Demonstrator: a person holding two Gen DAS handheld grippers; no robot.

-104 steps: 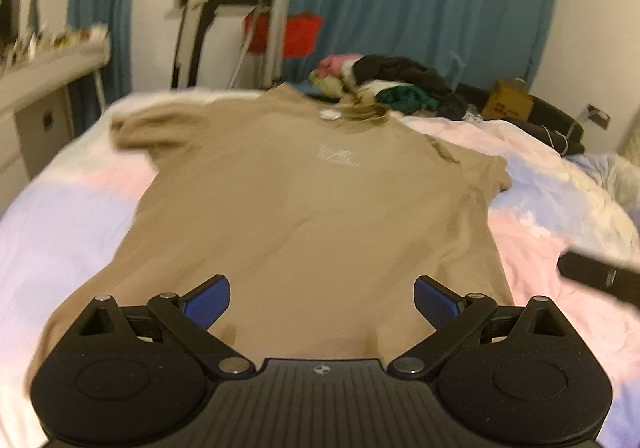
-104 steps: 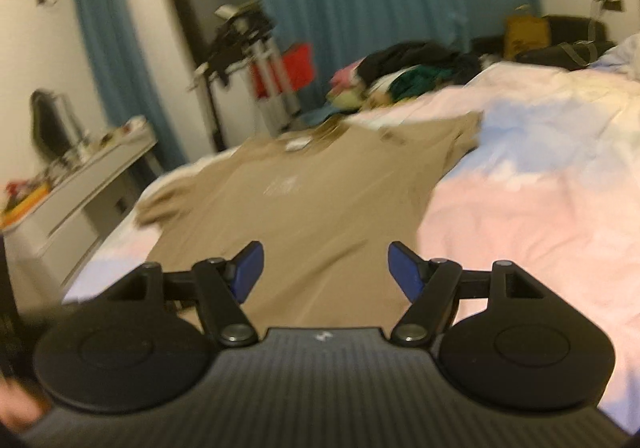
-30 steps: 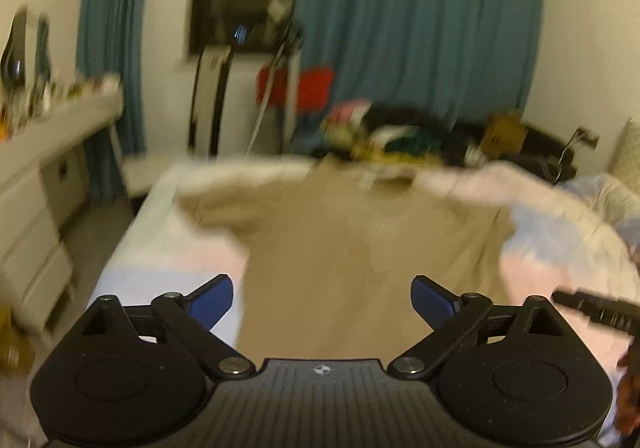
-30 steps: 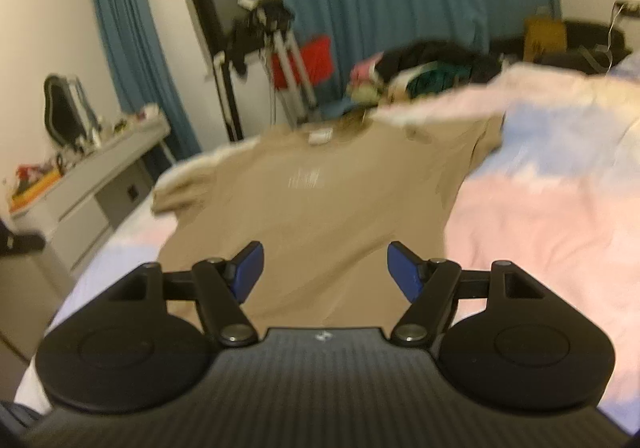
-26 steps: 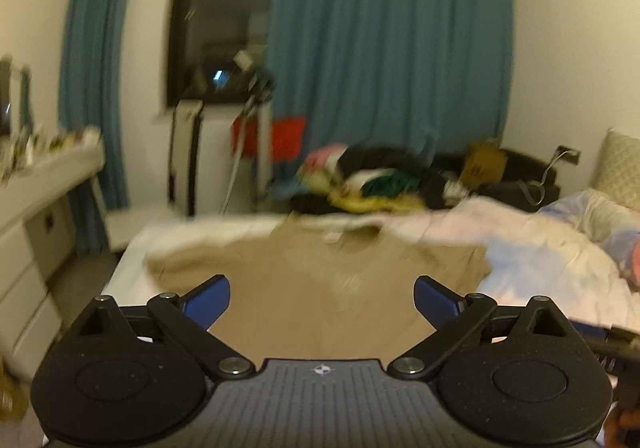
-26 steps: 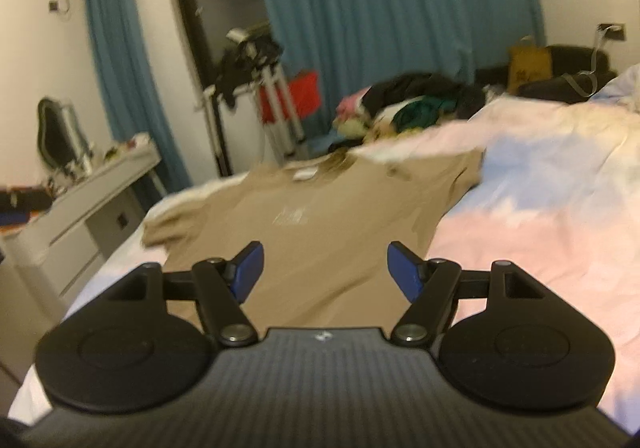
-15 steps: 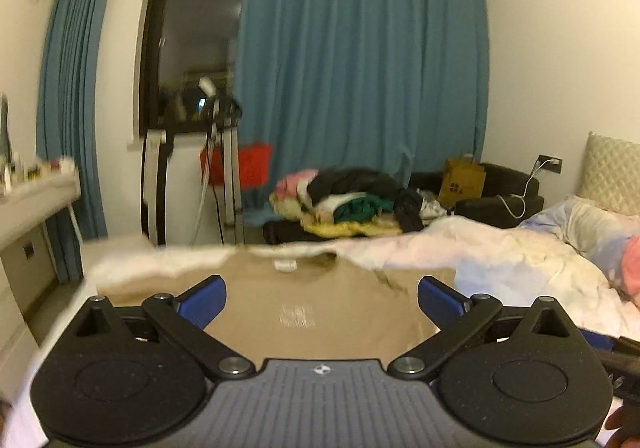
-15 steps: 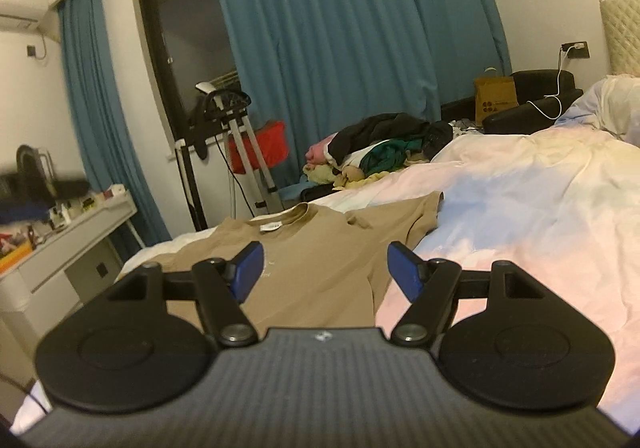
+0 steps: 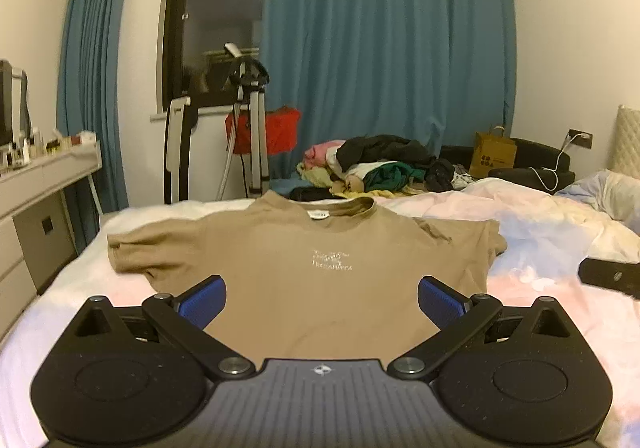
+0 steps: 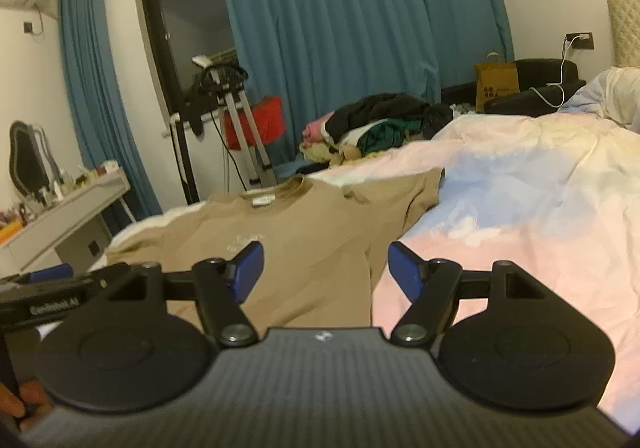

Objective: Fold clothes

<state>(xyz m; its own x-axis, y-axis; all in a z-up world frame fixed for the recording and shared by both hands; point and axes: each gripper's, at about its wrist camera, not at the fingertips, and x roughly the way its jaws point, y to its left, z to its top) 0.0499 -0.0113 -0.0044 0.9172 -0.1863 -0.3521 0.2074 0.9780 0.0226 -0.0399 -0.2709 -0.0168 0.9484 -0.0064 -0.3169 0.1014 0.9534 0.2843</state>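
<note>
Right now I have both claws hanging free above the near edge of the bed [image 9: 560, 244], neither one touching cloth. My left gripper [image 9: 322, 302] has its blue pads spread wide with nothing between them, and my right gripper [image 10: 322, 268] stands released as well, its jaws apart and empty.

Spread flat on the bed is the tan T-shirt [image 9: 304, 288], front side up with a small pale print on the chest, its collar [image 9: 320, 208] towards the far edge and its hem towards me, hidden under the gripper bodies. One sleeve [image 9: 132, 252] reaches out to the left edge of the bed, a little rumpled; the other sleeve [image 9: 476, 238] lies towards the pastel duvet on the right side.

I judge the shirt to be light, soft and limp: it will sag and drag behind whatever point I lift, and a thin single layer could slip out of a shallow pinch. So I would take it at seams, where the cloth is doubled: a sleeve end or shoulder with one claw, the matching hem corner with the other, and carry both across together so the fold line stays straight. No fold looks begun yet. A heap of other clothes [image 9: 372, 164] waits beyond the far edge.
</note>
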